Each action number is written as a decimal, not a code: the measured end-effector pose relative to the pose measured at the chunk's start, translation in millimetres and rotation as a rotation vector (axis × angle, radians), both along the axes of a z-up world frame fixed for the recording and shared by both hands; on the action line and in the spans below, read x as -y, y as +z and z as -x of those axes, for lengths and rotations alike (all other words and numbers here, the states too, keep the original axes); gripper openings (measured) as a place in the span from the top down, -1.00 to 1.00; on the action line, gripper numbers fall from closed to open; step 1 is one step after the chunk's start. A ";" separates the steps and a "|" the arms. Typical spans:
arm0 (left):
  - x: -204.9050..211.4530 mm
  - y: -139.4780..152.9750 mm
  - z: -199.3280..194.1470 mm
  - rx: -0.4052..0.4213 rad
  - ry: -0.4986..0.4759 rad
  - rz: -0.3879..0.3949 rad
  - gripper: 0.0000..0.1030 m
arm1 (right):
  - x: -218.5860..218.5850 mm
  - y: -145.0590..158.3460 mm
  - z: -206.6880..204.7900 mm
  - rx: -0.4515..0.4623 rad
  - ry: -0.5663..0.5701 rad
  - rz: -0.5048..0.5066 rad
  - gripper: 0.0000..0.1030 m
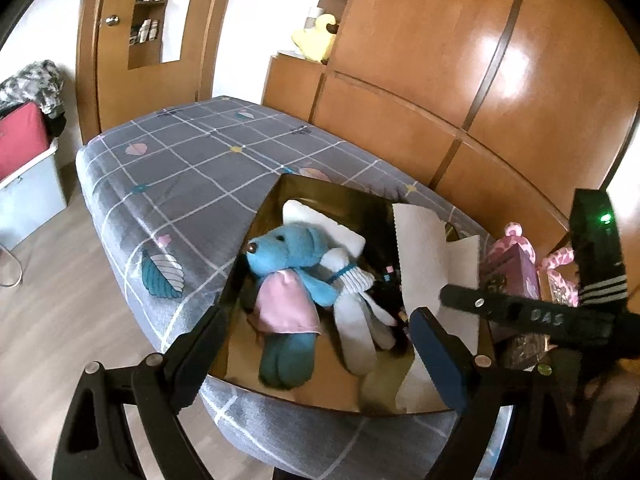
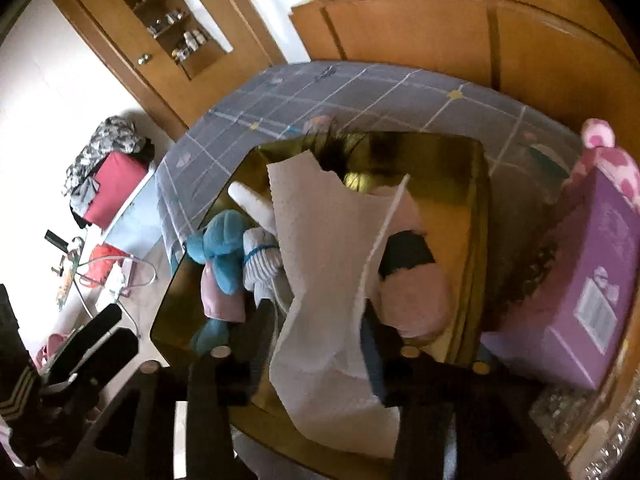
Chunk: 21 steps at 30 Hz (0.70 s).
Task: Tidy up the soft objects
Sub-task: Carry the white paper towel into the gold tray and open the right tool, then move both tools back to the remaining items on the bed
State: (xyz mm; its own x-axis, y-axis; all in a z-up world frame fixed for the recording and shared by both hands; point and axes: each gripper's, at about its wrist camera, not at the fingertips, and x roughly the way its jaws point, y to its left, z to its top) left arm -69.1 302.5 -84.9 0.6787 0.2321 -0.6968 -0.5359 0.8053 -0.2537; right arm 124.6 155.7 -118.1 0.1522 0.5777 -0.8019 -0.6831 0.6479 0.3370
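left wrist | left gripper spread above box | right gripper parted around paper towel

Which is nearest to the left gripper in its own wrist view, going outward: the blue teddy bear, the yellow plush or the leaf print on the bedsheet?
From the left gripper:
1. Blue teddy bear, in the cardboard box just ahead of the fingers.
2. Leaf print, on the bedsheet, left of the box.
3. Yellow plush, far back on the wooden cabinet.

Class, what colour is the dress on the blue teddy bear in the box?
Pink dress on the teddy bear, clearest in the left wrist view.
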 end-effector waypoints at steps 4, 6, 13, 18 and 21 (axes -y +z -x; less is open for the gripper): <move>5.7 2.5 -1.2 0.004 -0.018 -0.016 -0.79 | 15.6 16.8 4.7 0.048 -0.026 -0.031 0.10; 9.6 5.1 -2.1 0.009 -0.032 -0.029 -0.79 | 24.8 23.8 8.1 0.077 -0.034 -0.037 0.09; 31.3 12.2 -5.6 0.017 -0.088 -0.056 -0.79 | 48.0 40.7 32.4 0.196 -0.049 0.000 0.03; 49.2 16.5 -8.9 0.015 -0.133 -0.077 -0.80 | 69.1 46.4 47.3 0.263 -0.054 0.029 0.03; 60.0 18.5 -11.0 0.015 -0.160 -0.084 -0.81 | 86.8 47.1 51.8 0.290 -0.078 0.039 0.03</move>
State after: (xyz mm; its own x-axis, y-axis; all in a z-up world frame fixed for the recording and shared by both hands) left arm -58.1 242.5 -66.4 0.7216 0.1774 -0.6692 -0.3960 0.8986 -0.1888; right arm 72.7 68.9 -71.0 0.4210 0.5246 -0.7400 -0.6947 0.7110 0.1089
